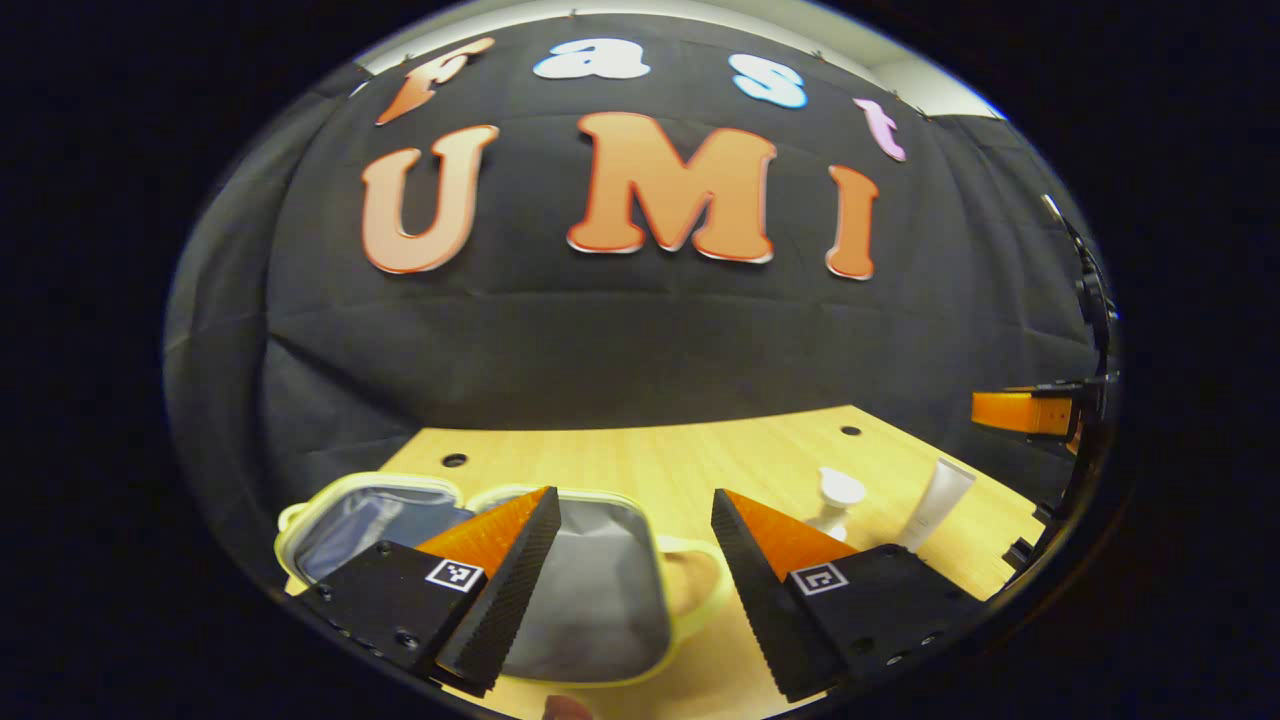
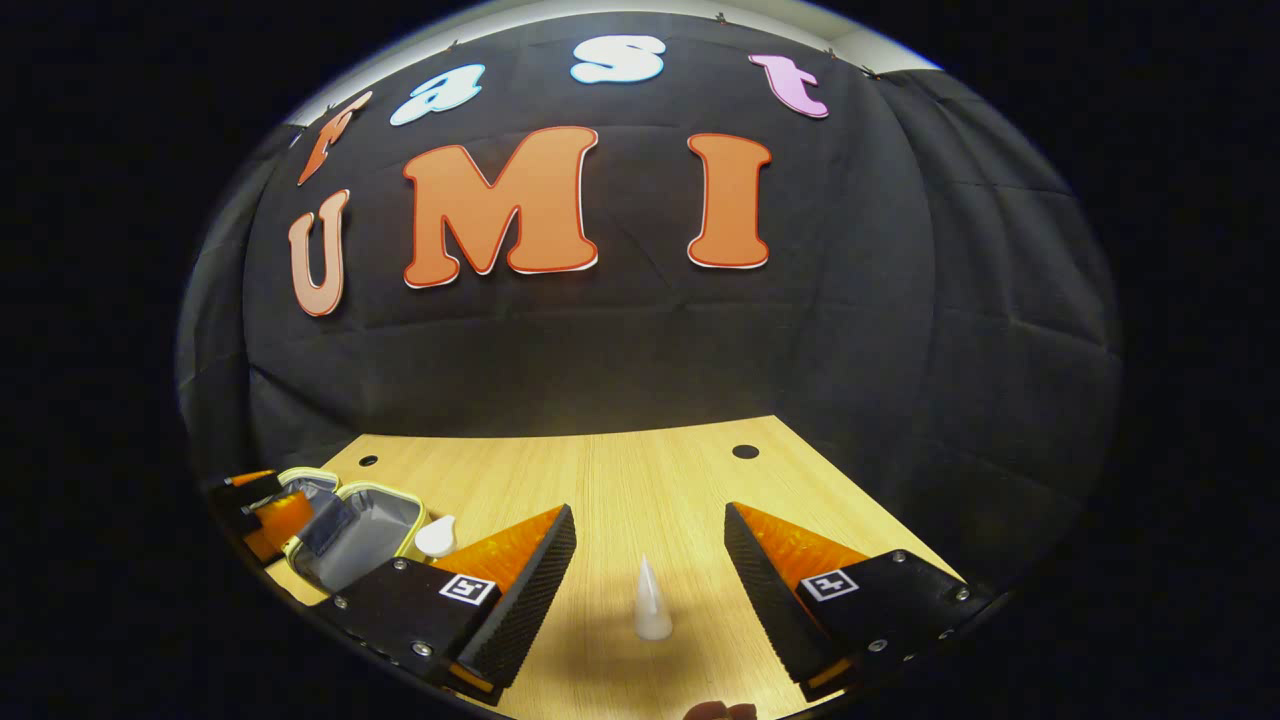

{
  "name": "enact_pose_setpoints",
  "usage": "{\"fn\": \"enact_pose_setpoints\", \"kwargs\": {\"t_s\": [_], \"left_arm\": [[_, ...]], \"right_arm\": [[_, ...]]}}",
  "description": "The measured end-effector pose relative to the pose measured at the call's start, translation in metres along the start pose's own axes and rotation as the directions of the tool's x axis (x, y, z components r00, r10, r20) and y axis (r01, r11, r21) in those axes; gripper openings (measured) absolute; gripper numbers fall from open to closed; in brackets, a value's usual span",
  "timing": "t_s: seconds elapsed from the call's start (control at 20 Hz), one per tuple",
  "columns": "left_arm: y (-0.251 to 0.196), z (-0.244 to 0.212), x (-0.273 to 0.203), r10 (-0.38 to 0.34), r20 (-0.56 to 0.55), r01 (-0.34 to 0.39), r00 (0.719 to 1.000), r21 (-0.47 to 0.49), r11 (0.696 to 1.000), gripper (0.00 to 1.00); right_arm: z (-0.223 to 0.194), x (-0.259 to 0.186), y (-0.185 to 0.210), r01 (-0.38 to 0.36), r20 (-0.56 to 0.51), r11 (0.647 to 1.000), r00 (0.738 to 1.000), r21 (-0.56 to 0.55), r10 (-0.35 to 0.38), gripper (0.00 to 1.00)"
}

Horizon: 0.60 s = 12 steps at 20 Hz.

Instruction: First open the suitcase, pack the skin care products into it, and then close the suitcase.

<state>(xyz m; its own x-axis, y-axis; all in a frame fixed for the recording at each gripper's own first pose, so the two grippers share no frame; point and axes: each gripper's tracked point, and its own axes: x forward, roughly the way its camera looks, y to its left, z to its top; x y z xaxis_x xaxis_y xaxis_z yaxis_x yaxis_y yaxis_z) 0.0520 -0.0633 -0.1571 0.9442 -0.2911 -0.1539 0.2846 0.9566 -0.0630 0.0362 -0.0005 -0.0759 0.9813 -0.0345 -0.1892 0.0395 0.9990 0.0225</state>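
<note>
Yellow-rimmed and grey-lined, the suitcase (image 1: 590,590) lies open on the bench (image 1: 700,450) — the opening step looks done, while packing appears barely begun and closing is left. Left tongs (image 1: 635,560) hang spread and empty above the suitcase. Right tongs (image 2: 650,570) are parted too, grasping nothing, with a white tube (image 2: 651,600) standing between their fingers. A white pump bottle (image 2: 437,537) stands just right of the suitcase — both products remain outside.

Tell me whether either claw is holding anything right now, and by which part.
Nothing is held. The left claw and right claw are both open, with the white tube standing untouched between the right claw's fingers.
</note>
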Motion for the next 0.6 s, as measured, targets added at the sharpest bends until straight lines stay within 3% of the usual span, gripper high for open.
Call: {"fn": "enact_pose_setpoints", "kwargs": {"t_s": [0.3,0.45,0.6], "left_arm": [[-0.104,-0.061,0.029,-0.151,-0.069,0.157,0.986,0.094,0.983,0.95],[-0.135,-0.091,0.054,-0.165,-0.102,0.176,0.981,0.109,0.978,0.96],[-0.140,-0.119,0.072,-0.135,-0.149,0.148,0.980,0.083,0.985,0.98]], "right_arm": [[-0.029,-0.011,-0.030,0.000,-0.057,1.000,0.998,0.016,0.001,0.95],[-0.032,-0.013,-0.046,0.014,-0.063,1.000,0.998,0.012,-0.014,0.95],[-0.031,-0.015,-0.058,0.029,-0.063,0.999,0.998,0.013,-0.028,0.95]]}}
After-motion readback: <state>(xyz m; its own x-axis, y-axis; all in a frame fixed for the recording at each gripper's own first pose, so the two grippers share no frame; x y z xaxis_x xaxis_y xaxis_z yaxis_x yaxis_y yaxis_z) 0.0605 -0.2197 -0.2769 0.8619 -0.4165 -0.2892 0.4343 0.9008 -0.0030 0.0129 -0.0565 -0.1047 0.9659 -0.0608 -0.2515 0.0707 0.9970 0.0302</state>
